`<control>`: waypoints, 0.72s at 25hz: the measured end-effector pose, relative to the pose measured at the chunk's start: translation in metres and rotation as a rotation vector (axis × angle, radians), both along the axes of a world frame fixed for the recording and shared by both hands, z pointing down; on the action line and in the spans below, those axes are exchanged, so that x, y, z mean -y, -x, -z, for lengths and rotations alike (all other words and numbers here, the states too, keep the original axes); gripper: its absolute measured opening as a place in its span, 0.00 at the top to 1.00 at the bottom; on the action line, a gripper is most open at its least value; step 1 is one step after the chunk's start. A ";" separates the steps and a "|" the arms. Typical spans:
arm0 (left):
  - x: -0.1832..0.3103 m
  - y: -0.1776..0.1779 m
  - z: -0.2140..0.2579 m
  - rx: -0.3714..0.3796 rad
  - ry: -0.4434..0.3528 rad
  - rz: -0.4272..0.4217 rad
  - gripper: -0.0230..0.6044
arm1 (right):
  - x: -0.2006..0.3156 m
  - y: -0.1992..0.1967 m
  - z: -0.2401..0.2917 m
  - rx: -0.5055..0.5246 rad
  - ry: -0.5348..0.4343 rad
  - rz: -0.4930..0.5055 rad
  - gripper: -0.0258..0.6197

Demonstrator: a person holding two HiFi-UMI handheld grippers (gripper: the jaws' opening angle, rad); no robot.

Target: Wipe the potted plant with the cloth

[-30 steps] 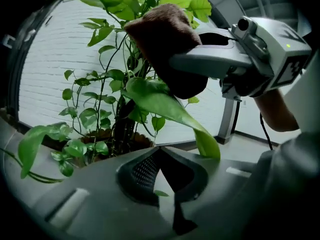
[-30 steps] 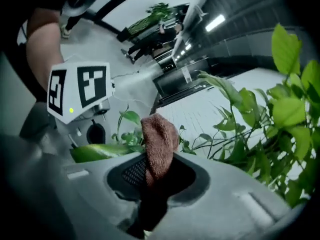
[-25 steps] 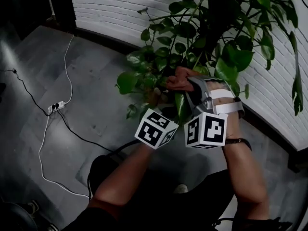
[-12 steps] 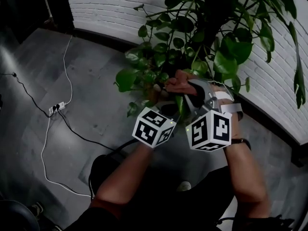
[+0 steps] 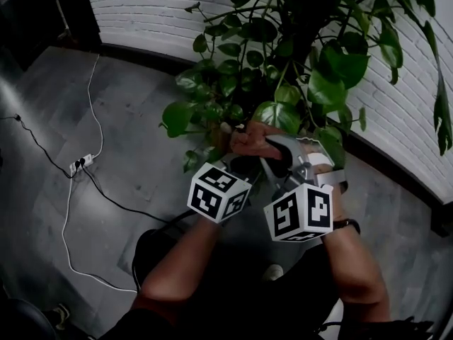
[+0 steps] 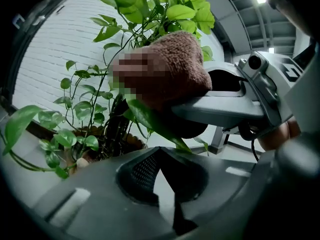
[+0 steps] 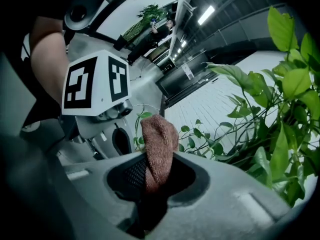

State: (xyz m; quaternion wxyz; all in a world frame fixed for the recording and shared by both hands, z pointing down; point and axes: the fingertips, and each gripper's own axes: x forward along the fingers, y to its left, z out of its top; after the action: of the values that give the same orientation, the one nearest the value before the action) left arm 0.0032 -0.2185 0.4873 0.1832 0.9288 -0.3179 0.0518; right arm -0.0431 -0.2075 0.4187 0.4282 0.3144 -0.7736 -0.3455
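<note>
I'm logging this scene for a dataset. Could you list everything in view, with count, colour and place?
wall: one, white brick, at the back
floor: one, grey, below
potted plant: one, green, against the wall
cloth: one, brown, in the right gripper
leaf: one, green, under the cloth, tip in the left gripper
power strip: one, white, on the floor at left
white cable: one, trailing from the power strip
black cable: one, across the floor at left
left gripper: one, grey, shut on the leaf
right gripper: one, grey, shut on the cloth
marker cubes: two, black-and-white, one per gripper
forearms: two, bottom of head view
</note>
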 end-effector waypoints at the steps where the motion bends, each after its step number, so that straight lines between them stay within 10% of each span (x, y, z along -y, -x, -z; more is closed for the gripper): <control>1: -0.001 0.001 -0.001 -0.003 0.004 0.000 0.94 | -0.004 0.001 -0.002 0.010 0.010 -0.002 0.86; 18: -0.001 0.011 0.001 -0.031 -0.027 0.019 0.94 | -0.043 0.006 -0.016 0.328 0.236 -0.064 0.86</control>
State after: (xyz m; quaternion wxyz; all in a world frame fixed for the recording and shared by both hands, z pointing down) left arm -0.0081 -0.2180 0.4861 0.1761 0.9288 -0.3246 0.0316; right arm -0.0486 -0.1646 0.4343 0.3410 0.3386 -0.8577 -0.1826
